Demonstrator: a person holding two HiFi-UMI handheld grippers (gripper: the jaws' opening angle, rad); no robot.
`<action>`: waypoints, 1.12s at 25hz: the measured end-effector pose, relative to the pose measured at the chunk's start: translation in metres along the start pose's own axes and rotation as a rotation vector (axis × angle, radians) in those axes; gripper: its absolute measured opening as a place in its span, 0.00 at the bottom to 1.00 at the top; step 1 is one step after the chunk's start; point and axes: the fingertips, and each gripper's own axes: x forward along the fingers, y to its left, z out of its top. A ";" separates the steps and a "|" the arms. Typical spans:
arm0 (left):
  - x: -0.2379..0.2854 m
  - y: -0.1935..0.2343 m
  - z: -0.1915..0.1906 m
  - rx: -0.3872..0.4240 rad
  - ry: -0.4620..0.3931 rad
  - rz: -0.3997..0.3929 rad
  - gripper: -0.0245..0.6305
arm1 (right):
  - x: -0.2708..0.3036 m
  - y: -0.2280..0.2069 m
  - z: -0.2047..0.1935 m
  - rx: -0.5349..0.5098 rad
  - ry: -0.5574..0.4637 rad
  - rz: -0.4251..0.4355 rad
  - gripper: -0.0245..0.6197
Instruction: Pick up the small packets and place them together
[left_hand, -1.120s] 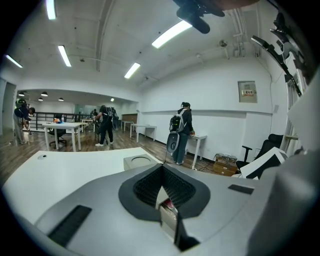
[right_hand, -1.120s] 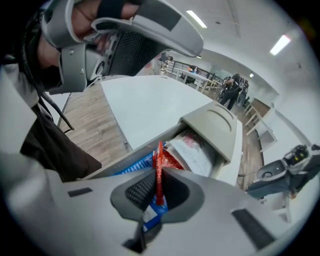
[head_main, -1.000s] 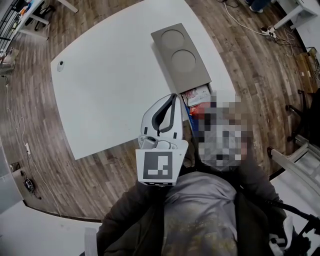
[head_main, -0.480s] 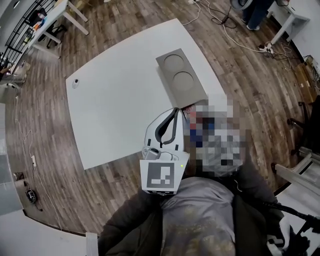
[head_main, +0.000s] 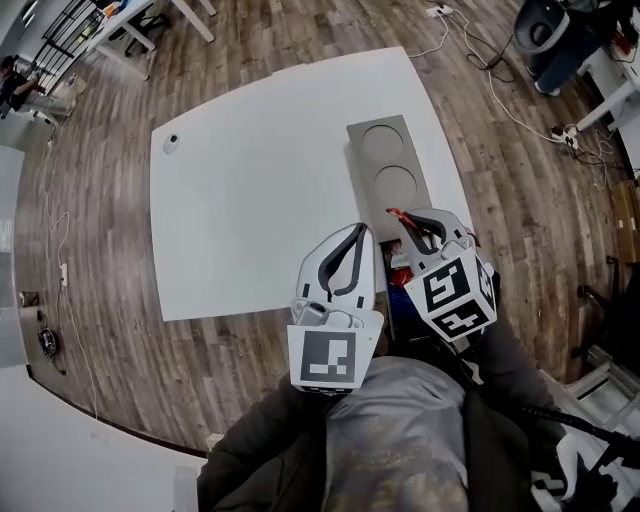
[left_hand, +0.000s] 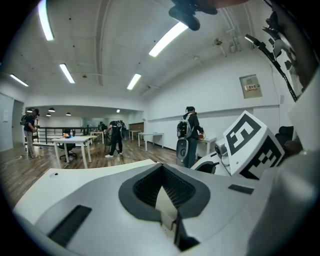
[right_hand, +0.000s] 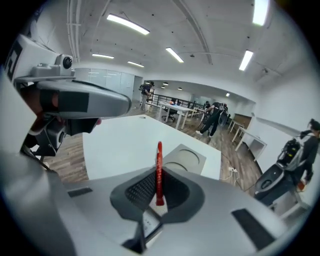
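Observation:
In the head view my right gripper (head_main: 408, 222) is shut on a small red packet (head_main: 397, 214), held just off the near end of the grey tray (head_main: 362, 150) with two round recesses. The right gripper view shows that packet (right_hand: 159, 155) edge-on, standing up between the pads of that gripper (right_hand: 158, 172). My left gripper (head_main: 357, 233) hovers over the table's near edge, left of the right one. Its jaws meet at the tips with nothing between them, as the left gripper view (left_hand: 162, 168) shows. Something red and blue (head_main: 394, 268) lies mostly hidden between the two grippers.
The white table (head_main: 250, 200) spreads to the left and far side of the tray. A small white object (head_main: 172, 142) sits near its far left corner. Wooden floor with cables surrounds the table. People and desks stand far off in both gripper views.
The right gripper has come into sight with the red packet in its jaws. The head view has swung, so table and tray sit further right. The left gripper has barely moved.

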 end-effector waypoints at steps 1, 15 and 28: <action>0.003 0.004 -0.002 -0.009 0.006 0.017 0.04 | 0.006 -0.004 0.001 0.005 -0.001 0.010 0.07; 0.016 0.047 -0.051 -0.126 0.132 0.163 0.04 | 0.063 -0.010 -0.013 -0.022 0.047 0.122 0.21; -0.006 0.047 -0.038 -0.112 0.077 0.159 0.04 | 0.048 -0.025 0.001 -0.039 0.001 0.012 0.43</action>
